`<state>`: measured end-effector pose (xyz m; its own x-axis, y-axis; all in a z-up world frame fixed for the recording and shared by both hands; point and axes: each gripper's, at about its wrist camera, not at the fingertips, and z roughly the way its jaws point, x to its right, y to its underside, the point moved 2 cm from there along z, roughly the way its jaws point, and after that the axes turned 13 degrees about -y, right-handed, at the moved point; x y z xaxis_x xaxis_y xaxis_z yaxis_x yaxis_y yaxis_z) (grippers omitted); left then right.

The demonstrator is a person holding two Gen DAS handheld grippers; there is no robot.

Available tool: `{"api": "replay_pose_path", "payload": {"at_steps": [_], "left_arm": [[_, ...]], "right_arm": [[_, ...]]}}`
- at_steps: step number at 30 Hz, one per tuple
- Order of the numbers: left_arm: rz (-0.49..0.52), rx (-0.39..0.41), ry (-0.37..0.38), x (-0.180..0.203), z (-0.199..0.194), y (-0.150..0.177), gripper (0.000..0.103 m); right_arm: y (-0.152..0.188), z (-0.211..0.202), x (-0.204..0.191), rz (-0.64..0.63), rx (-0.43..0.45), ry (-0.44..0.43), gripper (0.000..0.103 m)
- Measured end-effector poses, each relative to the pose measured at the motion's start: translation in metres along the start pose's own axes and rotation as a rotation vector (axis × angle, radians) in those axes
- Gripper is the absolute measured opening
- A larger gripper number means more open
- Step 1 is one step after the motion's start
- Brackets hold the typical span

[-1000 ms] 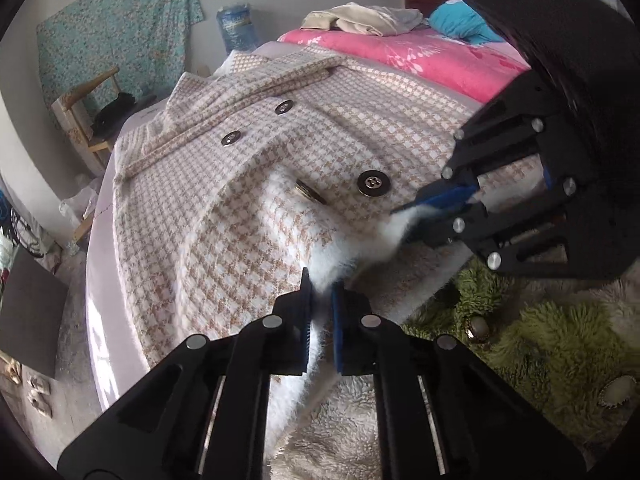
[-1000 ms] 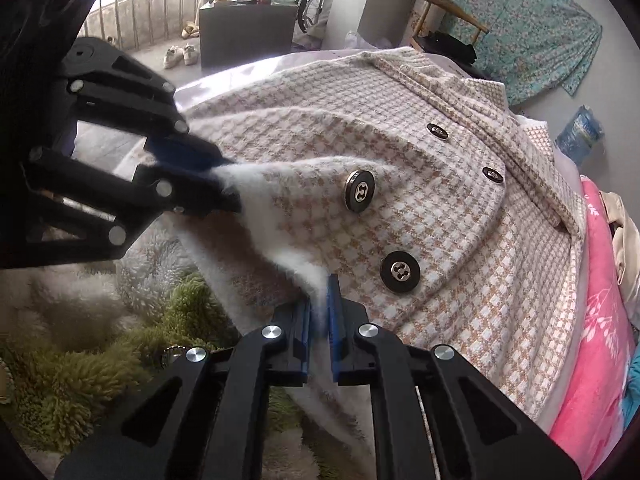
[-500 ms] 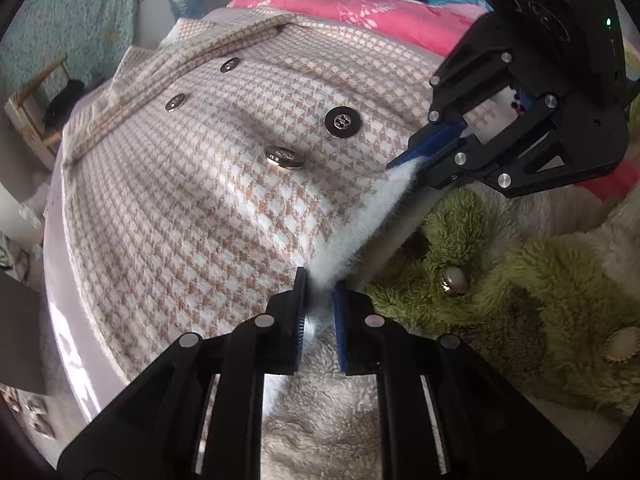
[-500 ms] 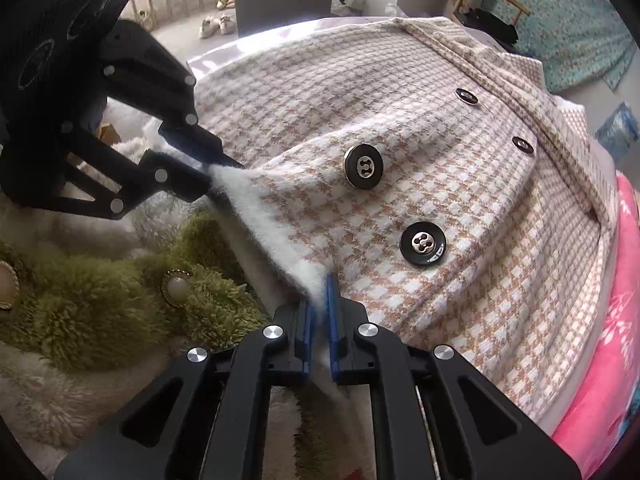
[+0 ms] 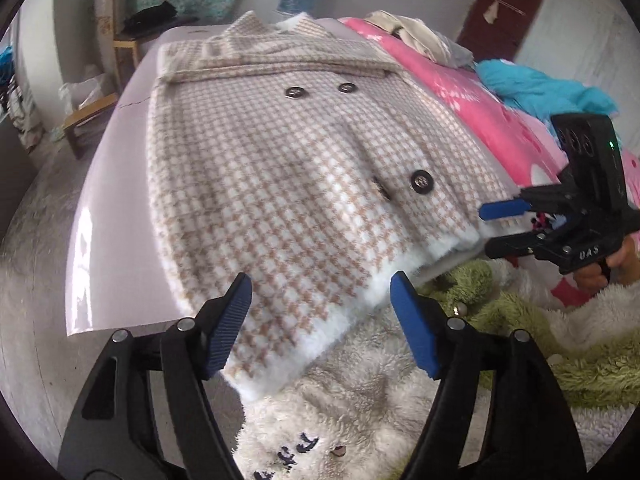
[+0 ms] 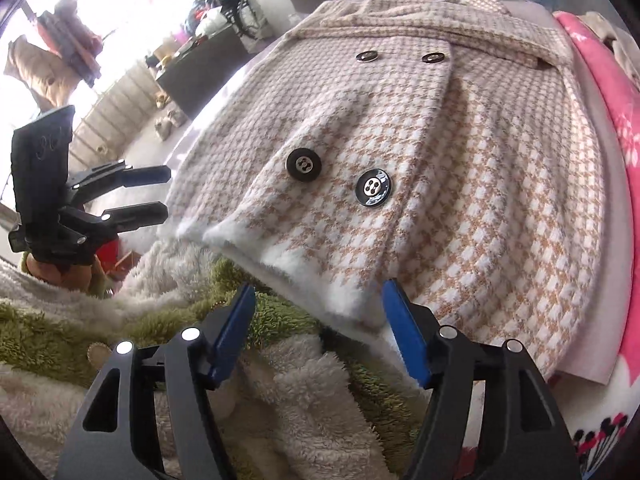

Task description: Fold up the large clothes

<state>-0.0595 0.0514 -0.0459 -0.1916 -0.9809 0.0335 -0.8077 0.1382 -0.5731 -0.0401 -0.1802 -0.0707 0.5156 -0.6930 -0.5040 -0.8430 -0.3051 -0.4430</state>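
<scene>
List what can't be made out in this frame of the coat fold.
- Coat sleeves: neither view shows them; probably folded under.
- Coat's underside: both views, covered by its own front.
- Dark lettering on the white fleece: left wrist view, cut off by the bottom edge.
- Room beyond the window: right wrist view, overexposed.

Coat (image 5: 280,184): woven cloth in a beige-and-white check, matt, soft and slightly fuzzy; hem edged with white plush pile. Buttons (image 6: 374,188): dark, glossy, reflections noted on the faces. Sheet (image 5: 120,208) under the coat: smooth, pale lilac, with a sheen where light falls. Fleece throw (image 6: 304,400): long shaggy pile, cream and green, matt. Left gripper (image 5: 320,320) and right gripper (image 6: 318,320): black matt plastic bodies, bright metal pins, blue ribbed pads (image 5: 228,320). Pink blanket (image 5: 460,100): soft printed cloth.
</scene>
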Motion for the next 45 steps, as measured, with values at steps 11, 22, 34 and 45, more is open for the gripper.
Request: {"api": "replay_pose_path", "payload": {"at_steps": [11,22,34,45], "left_arm": [[-0.288,-0.145,-0.146,-0.058,0.017,0.022,0.069],[-0.379,-0.238,-0.047,-0.049,0.034,0.047,0.069],[-0.355,-0.240,-0.015,-0.038,0.042,0.047,0.056],[-0.237,-0.128,-0.015,-0.022,0.011,0.035,0.010]], "right_arm": [[0.027,-0.043,0.033,0.213,0.167,0.250,0.068],[0.070,-0.066,0.095,0.532,0.238,0.304,0.068],[0.089,-0.054,0.105,0.611,0.261,0.187,0.061],[0.072,-0.068,0.074,0.508,0.314,0.187,0.010]]}}
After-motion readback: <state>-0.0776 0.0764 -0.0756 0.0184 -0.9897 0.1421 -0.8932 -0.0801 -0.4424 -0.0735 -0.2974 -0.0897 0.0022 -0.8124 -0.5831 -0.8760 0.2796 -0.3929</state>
